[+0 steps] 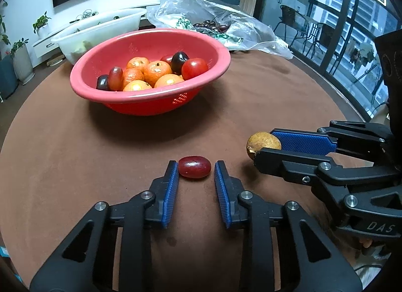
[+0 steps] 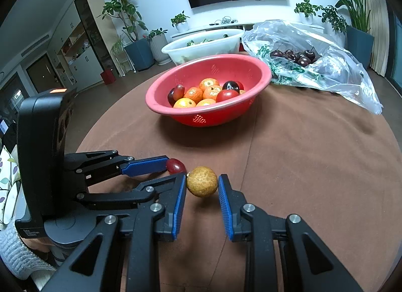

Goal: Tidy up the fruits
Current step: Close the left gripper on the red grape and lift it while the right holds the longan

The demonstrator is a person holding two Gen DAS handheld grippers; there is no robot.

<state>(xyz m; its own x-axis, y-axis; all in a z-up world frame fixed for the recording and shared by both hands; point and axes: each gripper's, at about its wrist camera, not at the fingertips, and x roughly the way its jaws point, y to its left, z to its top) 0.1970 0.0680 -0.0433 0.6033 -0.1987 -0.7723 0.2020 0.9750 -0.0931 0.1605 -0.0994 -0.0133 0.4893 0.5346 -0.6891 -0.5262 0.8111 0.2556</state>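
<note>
A red grape [image 1: 194,170] lies on the brown table between the fingertips of my left gripper [image 1: 196,169]; the left pad touches it and a small gap shows at the right pad. My right gripper [image 2: 202,183] has its pads against a round tan longan [image 2: 202,181], which looks slightly off the cloth. The longan [image 1: 263,144] and right gripper also show in the left wrist view, right of the grape. The grape [image 2: 176,165] and left gripper [image 2: 165,170] show in the right wrist view. A red colander [image 1: 160,40] farther back holds oranges, a tomato and dark grapes.
A white plastic tub [image 1: 75,33] stands behind the colander [image 2: 226,65]. A clear plastic bag [image 2: 326,65] with dark cherries [image 2: 296,56] lies at the back right of the brown table [image 2: 314,161]. Glass doors are to the right.
</note>
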